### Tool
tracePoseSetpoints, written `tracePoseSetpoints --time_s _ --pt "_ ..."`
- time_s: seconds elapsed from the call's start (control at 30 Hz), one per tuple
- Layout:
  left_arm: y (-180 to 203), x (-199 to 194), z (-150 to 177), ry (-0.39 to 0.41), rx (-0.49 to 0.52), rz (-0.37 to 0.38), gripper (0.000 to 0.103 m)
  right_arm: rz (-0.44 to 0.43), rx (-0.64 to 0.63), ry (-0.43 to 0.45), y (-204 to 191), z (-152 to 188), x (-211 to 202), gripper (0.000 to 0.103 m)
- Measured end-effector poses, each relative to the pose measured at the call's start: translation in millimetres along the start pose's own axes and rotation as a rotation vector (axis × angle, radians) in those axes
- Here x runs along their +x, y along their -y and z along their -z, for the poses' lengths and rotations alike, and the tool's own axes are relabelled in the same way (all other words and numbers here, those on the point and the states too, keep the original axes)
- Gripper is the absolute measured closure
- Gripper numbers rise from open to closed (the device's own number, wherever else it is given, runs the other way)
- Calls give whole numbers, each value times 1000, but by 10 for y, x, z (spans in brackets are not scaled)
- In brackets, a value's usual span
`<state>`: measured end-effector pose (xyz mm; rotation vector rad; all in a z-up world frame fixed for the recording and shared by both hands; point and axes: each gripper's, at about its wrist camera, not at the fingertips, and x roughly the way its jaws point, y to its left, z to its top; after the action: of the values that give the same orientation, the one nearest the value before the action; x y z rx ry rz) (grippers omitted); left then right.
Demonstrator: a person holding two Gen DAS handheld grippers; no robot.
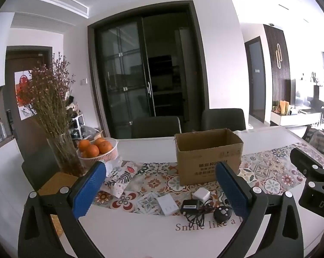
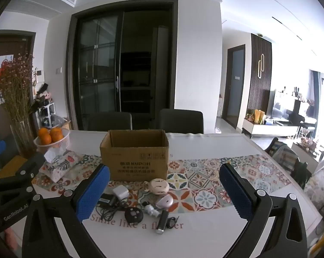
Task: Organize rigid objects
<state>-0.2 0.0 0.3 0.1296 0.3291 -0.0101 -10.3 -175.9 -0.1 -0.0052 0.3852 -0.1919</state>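
Behind our white dining table (image 2: 205, 146) stand two dark chairs and a dark sliding glass door. On the patterned runner (image 2: 205, 185) sits an open cardboard box (image 2: 136, 159), printed "KUPOH" above lines too small for us to read; what we see of its inside looks empty. At the table's left end a white basket (image 1: 97, 157) holds oranges (image 1: 95, 147) beside a glass vase (image 1: 64, 152) of dried flowers. Writing on the cloth reads "Smile like a fl…er", partly covered. Just in front of the box lie the small things: a white charger (image 2: 120, 191), a black adapter (image 1: 190, 206) with tangled cord, a round black plug (image 2: 133, 214). Only our right view shows the round cream device (image 2: 158, 186), a pinkish case (image 2: 165, 201) and a black-and-silver stick (image 2: 163, 220); only the left shows a white power strip (image 1: 167, 205). Our left gripper (image 1: 162, 189) and right gripper (image 2: 164, 191) both hang above the near edge, jaws spread wide, holding nothing. "GenRobot.AI" marks the left one's body.
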Motion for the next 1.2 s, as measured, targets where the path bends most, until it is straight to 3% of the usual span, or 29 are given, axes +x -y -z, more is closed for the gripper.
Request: tracePoseSetpoints --time_s 0.5,1.2 --pt "-70 -29 -59 13 -23 -32 0 -5 0 2 12 -1 -1 0" --pt "-10 -41 33 11 -10 -2 0 -4 -4 3 -3 -2 0 0"
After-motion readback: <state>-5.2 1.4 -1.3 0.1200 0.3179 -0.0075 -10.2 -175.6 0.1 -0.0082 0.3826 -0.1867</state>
